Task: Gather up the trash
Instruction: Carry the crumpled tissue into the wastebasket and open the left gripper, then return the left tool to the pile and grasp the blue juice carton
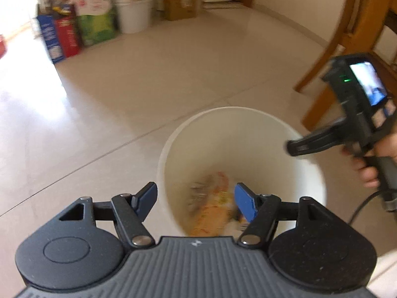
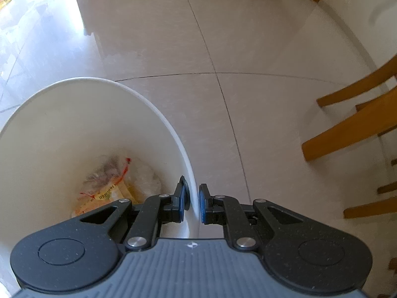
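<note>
A white bin (image 1: 223, 110) stands on the tiled floor. Crumpled orange and clear wrappers (image 1: 213, 206) lie at its bottom. My left gripper (image 1: 194, 191) hangs over the bin's near side. It is open, and nothing is between its blue pads (image 1: 244, 203). In the left wrist view my right gripper (image 1: 290, 147) reaches the bin's right rim, with a hand on its handle. In the right wrist view the right gripper (image 2: 194, 196) is shut on the bin's (image 2: 99, 80) rim, one pad inside and one outside. The wrappers (image 2: 109, 188) show below.
Wooden chair legs (image 1: 335, 37) (image 2: 347, 129) stand close to the right of the bin. Coloured cartons (image 1: 67, 34), a white bucket (image 1: 134, 12) and a cardboard box (image 1: 178, 2) line the far wall. Pale floor tiles (image 2: 173, 49) stretch ahead.
</note>
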Demonstrator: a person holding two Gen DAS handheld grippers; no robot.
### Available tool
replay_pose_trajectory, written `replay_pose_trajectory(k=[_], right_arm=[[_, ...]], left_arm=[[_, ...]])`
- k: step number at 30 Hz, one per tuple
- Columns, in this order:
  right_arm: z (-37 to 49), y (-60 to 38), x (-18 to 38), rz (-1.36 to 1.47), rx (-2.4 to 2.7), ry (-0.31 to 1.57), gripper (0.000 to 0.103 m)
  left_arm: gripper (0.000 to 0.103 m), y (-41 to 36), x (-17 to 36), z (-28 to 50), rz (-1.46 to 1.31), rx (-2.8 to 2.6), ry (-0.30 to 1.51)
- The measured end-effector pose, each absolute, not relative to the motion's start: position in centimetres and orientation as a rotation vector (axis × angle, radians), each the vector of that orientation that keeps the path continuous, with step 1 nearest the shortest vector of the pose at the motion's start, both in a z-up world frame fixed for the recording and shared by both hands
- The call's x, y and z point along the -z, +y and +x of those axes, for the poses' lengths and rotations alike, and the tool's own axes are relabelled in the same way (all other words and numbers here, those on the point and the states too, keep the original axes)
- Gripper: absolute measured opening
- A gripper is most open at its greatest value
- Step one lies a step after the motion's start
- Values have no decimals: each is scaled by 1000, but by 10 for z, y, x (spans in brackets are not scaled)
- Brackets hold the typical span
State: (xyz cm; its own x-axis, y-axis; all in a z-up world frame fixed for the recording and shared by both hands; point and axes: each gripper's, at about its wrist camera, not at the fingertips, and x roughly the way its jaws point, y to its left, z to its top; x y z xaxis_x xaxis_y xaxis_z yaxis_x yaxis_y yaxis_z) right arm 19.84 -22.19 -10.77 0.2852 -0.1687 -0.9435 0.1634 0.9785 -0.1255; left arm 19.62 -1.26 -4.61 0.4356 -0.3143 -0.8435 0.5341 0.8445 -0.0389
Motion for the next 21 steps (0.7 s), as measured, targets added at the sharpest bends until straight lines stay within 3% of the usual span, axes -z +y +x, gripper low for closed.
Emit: replay_pose_trajectory(k=[10, 21], right_arm=[[200, -237, 108, 107, 204, 1278, 14], [201, -239, 111, 125, 196, 1286, 13]], left_arm=[[69, 53, 97, 193, 111, 305, 1078], [69, 70, 142, 207, 142, 203, 1161]])
